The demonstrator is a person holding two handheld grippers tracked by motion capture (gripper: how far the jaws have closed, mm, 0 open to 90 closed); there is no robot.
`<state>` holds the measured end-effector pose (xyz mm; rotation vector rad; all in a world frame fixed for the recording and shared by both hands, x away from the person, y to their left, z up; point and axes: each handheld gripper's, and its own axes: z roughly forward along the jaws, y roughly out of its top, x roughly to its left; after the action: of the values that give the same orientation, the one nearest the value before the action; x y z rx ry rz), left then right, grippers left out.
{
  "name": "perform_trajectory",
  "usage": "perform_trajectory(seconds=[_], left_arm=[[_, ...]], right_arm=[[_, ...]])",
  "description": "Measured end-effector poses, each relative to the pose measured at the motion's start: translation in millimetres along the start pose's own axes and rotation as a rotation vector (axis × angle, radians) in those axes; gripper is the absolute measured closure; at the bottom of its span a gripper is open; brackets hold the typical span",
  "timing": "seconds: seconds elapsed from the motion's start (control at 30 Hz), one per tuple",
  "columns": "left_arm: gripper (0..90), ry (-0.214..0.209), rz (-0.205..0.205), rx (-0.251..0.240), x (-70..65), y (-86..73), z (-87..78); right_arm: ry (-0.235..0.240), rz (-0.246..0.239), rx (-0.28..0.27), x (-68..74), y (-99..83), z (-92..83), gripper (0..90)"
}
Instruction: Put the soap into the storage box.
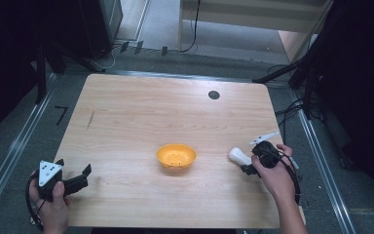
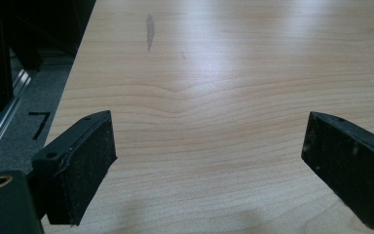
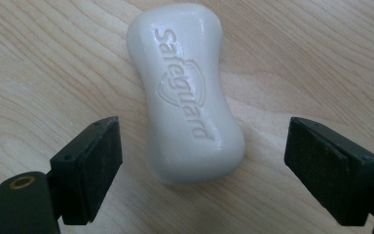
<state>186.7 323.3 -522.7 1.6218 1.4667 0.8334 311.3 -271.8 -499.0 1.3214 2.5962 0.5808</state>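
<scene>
A white bar of soap [image 3: 185, 92] with raised lettering lies flat on the wooden table [image 1: 141, 112]. My right gripper [image 3: 202, 165] hangs just over its near end, jaws wide apart on either side, pads clear of it. From above, the soap [image 1: 238, 156] sits right of an orange bowl [image 1: 176, 156], with the right gripper [image 1: 249, 165] at its right end. My left gripper [image 1: 80, 174] rests at the table's front left corner, open; nothing but bare wood lies between its jaws in the left gripper view [image 2: 209, 165].
A dark round spot [image 1: 214, 94] marks the table's far side and a grey streak [image 1: 91, 119] its left. Metal rails [image 1: 9, 156] and cables run along the floor on both sides.
</scene>
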Motion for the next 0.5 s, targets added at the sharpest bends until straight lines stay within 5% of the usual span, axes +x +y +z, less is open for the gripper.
perform_trajectory(seconds=[0.5], left_arm=[[5.9,-0.013,0.003,0.007,0.8,0.3,0.1]], right_arm=[[0.040,0.003,0.002,0.6,14.6,7.8,19.9]])
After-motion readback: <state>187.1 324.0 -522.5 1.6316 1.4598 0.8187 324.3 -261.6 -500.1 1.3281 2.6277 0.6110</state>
